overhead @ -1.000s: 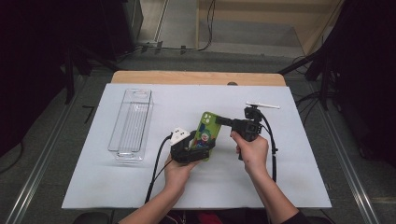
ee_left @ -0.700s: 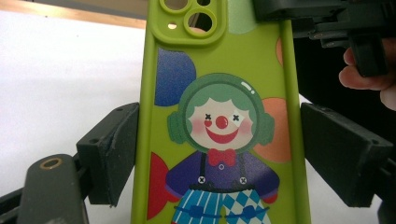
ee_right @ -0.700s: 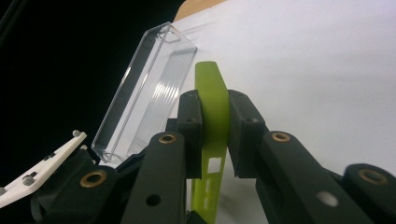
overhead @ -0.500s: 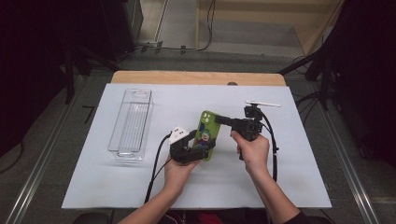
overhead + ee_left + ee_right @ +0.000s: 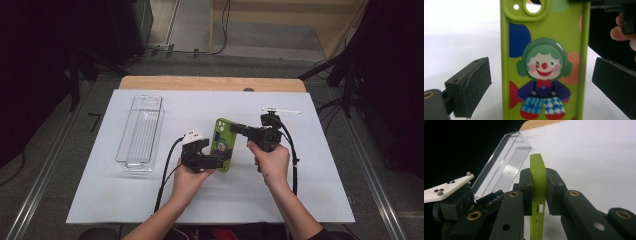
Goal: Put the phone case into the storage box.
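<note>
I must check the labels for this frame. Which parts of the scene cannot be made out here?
- Phone case: bottom cut off by the left gripper view's lower edge.
- Its inner side: faces away in every view.
- White strip: too small in the high view to identify.
- Clear tray: near end hidden behind the right gripper.

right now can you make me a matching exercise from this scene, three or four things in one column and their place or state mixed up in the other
Things:
1. green phone case
2. left gripper
3. right gripper
4. clear tray

States:
A. jaws open, one on each side of the case, not touching it
B. lying on the white sheet, away from both grippers
C. jaws clamped on the case's edge
D. held up between the two grippers

Pairs: 1-D, 2-A, 3-C, 4-B
</note>
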A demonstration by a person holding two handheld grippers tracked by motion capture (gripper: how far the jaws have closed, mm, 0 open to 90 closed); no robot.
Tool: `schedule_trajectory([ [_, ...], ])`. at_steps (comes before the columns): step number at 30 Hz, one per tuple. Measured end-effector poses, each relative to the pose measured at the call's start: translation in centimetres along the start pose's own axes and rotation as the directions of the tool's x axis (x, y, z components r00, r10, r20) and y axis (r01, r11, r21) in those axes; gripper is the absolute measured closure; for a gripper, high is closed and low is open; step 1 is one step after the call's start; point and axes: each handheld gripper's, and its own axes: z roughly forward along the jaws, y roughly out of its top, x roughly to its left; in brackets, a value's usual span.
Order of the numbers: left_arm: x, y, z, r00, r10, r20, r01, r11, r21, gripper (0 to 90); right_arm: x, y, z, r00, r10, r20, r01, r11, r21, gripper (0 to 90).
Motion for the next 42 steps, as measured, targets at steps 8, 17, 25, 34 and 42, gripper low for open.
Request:
schedule_trajectory([
  [8,-0.1,0.0,0.3,0.9995,0.026,0.015,-0.028,0.9953,0.093,3.3,-0.1,0.0,-0.3,0.9978,-0.062,0.023,0.062,0.998,-0.009,75.1],
  [17,-0.3,0.2,0.3,0.9979,0.057,0.032,-0.062,0.9809,0.185,5.4,-0.2,0.0,-0.7,0.9883,-0.145,0.048,0.146,0.989,-0.02,75.0],
  [25,-0.2,0.7,-0.1,0.9955,0.077,0.055,-0.088,0.9697,0.228,5.5,-0.3,-0.1,-1.2,0.9789,-0.197,0.053,0.199,0.98,-0.026,75.0],
  [34,0.1,1.4,-0.8,0.9913,0.096,0.09,-0.116,0.9618,0.248,5.5,-0.3,-0.3,-2.4,0.9549,-0.295,0.033,0.296,0.955,-0.026,75.1],
  [42,0.3,1.8,-1.3,0.987,0.113,0.114,-0.138,0.961,0.24,5.6,-0.2,-0.4,-3.2,0.9385,-0.345,0.005,0.345,0.937,-0.046,75.0],
])
